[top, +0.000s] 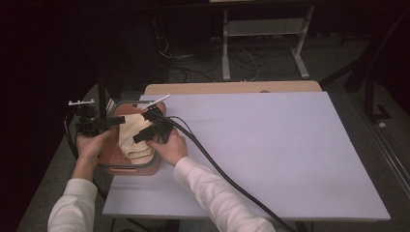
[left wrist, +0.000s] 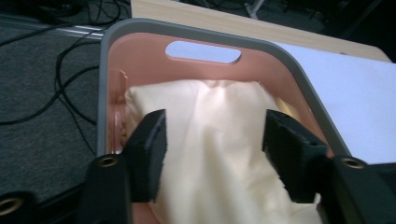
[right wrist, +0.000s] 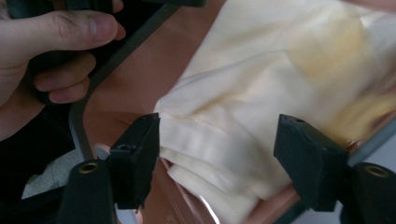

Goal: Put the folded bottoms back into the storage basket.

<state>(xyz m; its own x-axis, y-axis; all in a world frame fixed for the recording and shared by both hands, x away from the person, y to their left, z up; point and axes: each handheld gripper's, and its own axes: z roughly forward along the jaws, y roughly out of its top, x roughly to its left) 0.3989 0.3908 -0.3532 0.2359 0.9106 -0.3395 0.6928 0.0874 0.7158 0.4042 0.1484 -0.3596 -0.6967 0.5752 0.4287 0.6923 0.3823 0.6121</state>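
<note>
White table [top: 270, 145], both grippers [top: 113, 121] [top: 145, 133] agape over basket cloth [top: 135, 140]

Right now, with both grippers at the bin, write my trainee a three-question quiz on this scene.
1. True or false: the left gripper is shut on the cloth.
2. What colour is the inside of the bin? A pink, B green, C black.
3. Fill in: the bin sits at the table's ____ edge, seen from the person.

Key: 1 false, its jaws stand open on either side of the cloth. 2 A. 3 left.
</note>
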